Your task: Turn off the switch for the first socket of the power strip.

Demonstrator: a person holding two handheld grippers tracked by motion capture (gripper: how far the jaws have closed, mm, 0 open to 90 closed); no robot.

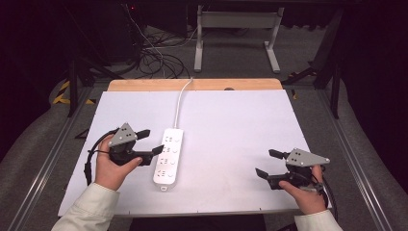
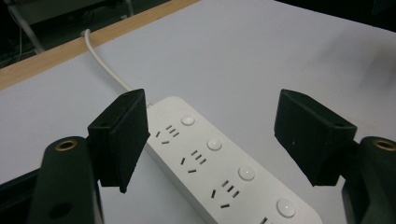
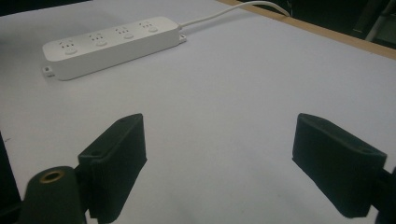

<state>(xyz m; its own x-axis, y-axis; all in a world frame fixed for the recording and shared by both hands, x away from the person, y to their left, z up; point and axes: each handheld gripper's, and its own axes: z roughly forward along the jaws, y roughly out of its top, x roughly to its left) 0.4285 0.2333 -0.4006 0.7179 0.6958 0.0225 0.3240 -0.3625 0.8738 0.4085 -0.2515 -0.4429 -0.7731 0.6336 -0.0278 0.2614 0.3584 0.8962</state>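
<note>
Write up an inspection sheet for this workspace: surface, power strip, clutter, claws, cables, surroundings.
Surface: white table top, bare wooden strip along the far edge.
Job's things: white power strip lying flat, four sockets with a round button each, nothing plugged in.
Clutter: nothing seen.
Grippers: left claw open beside the strip's left side, jaws not touching it; right claw open and apart from the strip.
Cables: strip's white cord runs to the far edge; black cables tangled on the floor.
Surroundings: dark room, white table frame beyond, metal rails on both sides.
</note>
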